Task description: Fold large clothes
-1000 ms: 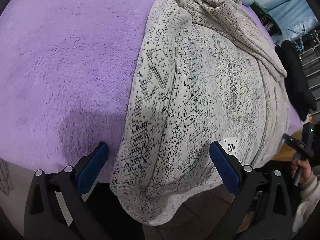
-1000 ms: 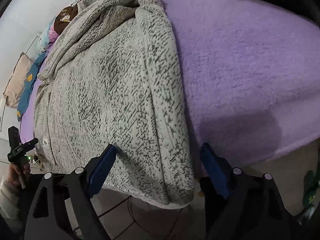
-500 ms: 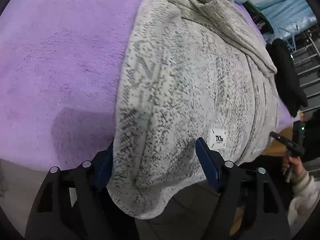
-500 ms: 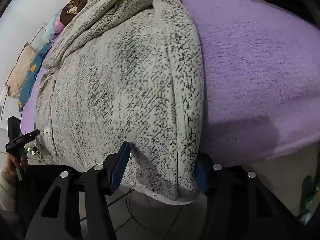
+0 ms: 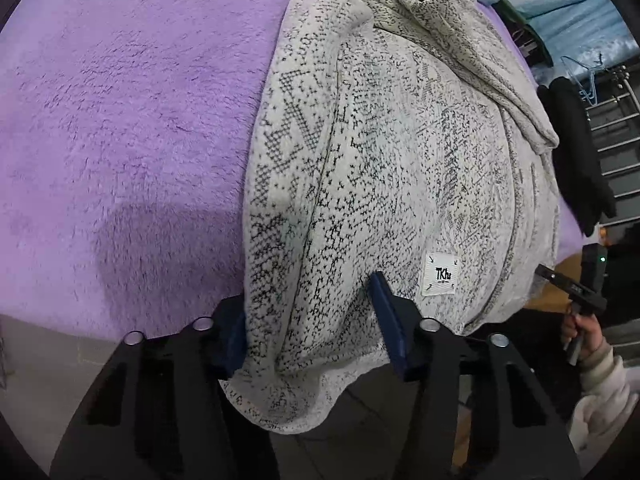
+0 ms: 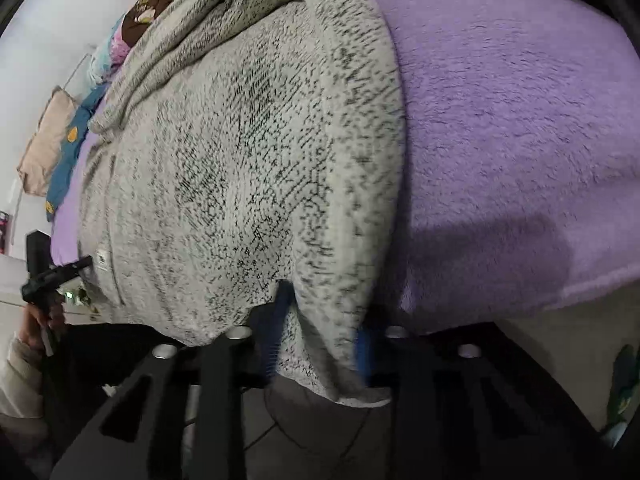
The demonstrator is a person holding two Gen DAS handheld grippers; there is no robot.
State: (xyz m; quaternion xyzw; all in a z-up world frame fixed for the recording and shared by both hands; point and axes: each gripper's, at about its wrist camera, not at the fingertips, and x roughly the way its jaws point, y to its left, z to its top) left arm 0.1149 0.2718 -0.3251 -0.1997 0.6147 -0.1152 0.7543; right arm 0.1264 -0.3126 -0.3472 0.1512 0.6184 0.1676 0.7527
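A large cream knit sweater with black speckles [image 5: 400,168] lies on a purple fleece bed cover [image 5: 120,120], its hem hanging over the near edge. A white label [image 5: 440,274] is sewn near the hem. My left gripper [image 5: 310,330] has its blue pads closed onto the hem's left corner. In the right wrist view the sweater [image 6: 248,168] fills the left half, and my right gripper [image 6: 320,328] is closed on the hem's right corner. The cloth bunches between both pairs of pads.
The purple cover [image 6: 520,140] extends to the right. Pillows [image 6: 44,144] lie at the head of the bed. Dark clothes [image 5: 576,160] hang by a metal rack at the right. Tiled floor [image 5: 360,452] lies below the hem.
Both grippers moved in onto the hanging hem and narrowed from wide open until their pads pinch the cloth. The sweater itself has barely shifted.
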